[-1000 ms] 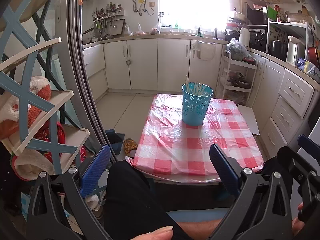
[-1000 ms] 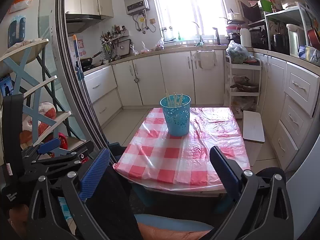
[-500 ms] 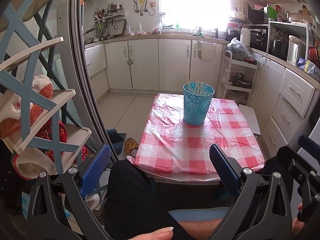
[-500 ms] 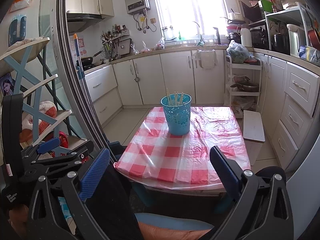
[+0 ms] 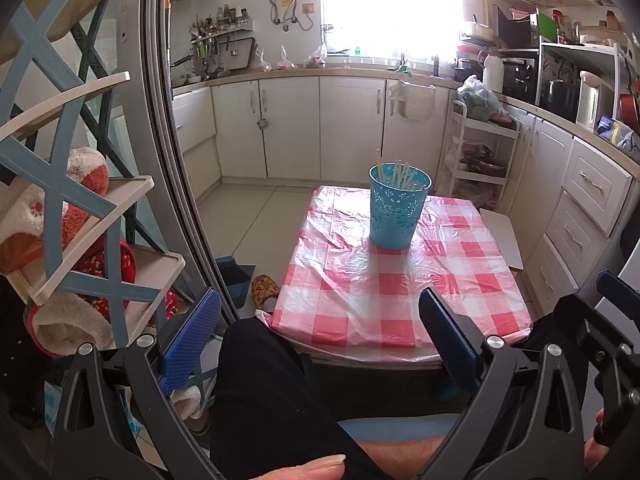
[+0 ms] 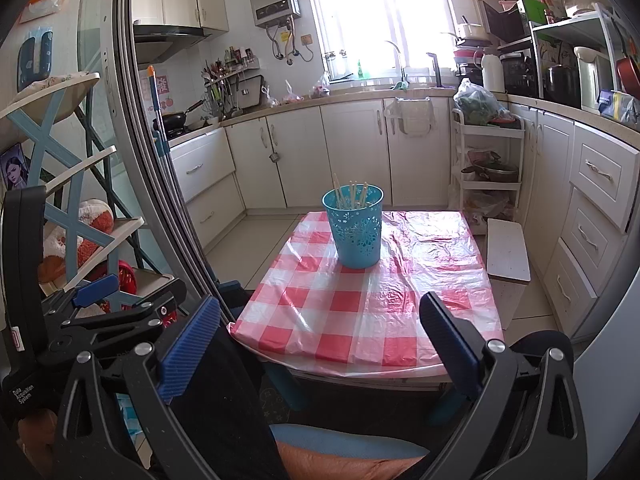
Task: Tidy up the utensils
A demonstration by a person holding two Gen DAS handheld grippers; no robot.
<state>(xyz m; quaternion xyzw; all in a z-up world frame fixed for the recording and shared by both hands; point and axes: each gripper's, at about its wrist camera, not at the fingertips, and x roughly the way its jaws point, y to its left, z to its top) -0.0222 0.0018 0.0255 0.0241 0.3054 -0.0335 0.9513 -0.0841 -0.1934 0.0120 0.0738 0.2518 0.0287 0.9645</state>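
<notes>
Blue holder [image 5: 399,206] stands well beyond both empty, spread tongs [image 5: 320,344].

"Data Acquisition System" on left gripper [image 6: 100,300]

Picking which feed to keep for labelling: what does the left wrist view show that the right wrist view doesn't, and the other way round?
Only the left wrist view shows a patterned slipper on the floor beside the table. Only the right wrist view shows the frying pan on the stove and the other, left gripper. Both share the blue holder with chopsticks on the checked tablecloth, beyond open, empty fingers.
</notes>
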